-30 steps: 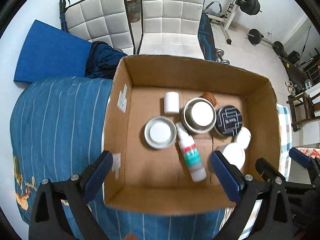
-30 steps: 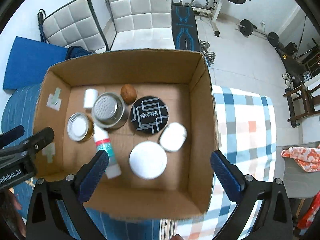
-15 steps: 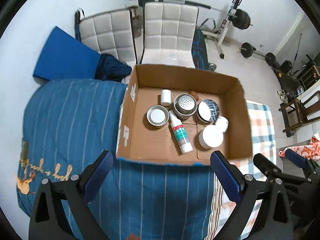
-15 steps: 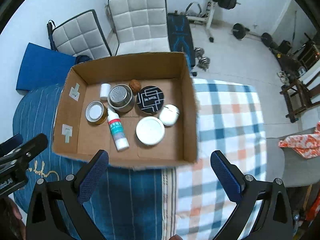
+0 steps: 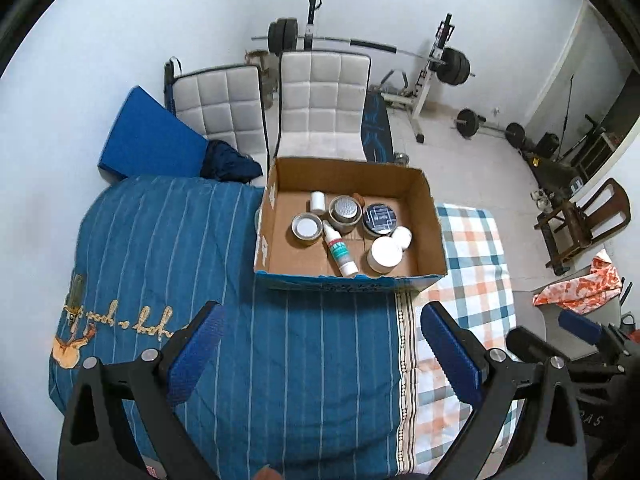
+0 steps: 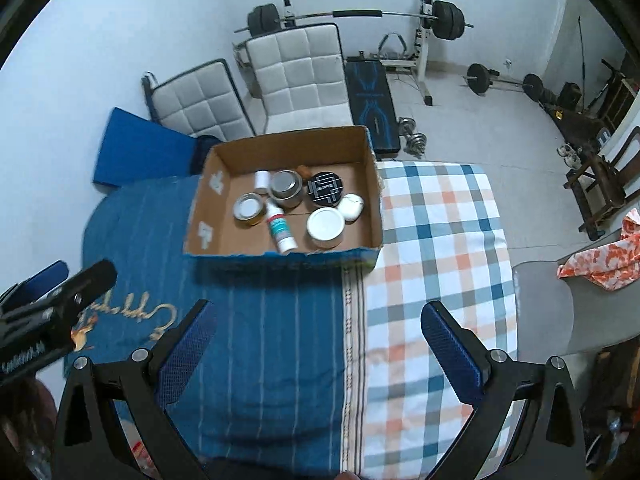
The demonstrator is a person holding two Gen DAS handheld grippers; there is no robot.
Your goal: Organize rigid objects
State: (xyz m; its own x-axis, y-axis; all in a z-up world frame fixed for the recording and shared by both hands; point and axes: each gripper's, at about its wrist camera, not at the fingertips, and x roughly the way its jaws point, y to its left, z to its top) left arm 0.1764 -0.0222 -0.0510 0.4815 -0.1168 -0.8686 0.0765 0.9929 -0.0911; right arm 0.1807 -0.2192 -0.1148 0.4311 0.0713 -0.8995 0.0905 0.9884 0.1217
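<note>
A cardboard box (image 5: 434, 232) (image 6: 376, 200) sits on the bed. Inside lie a white bottle with a teal label (image 5: 339, 252) (image 6: 280, 228), a steel cup (image 5: 344, 212) (image 6: 286, 188), a small tin (image 5: 306, 229) (image 6: 249, 209), a black round tin (image 5: 379, 218) (image 6: 325, 188), a white round jar (image 5: 386, 254) (image 6: 326, 226), a small white case (image 5: 402, 236) (image 6: 352, 206), a white cylinder (image 5: 318, 201) (image 6: 262, 180) and a brown object (image 5: 358, 199). My left gripper (image 5: 320, 348) and right gripper (image 6: 318, 344) are open and empty, high above the bed, well back from the box.
The bed has a blue striped cover (image 5: 160, 260) on the left and a checked sheet (image 6: 436, 240) on the right. Two white chairs (image 5: 324, 100), a blue mat (image 5: 148, 140) and weight equipment (image 6: 360, 16) stand beyond. An orange cloth (image 5: 576, 292) lies at right.
Both grippers have risen and pulled back from just above the box. The box now looks small and far. Its contents have not moved.
</note>
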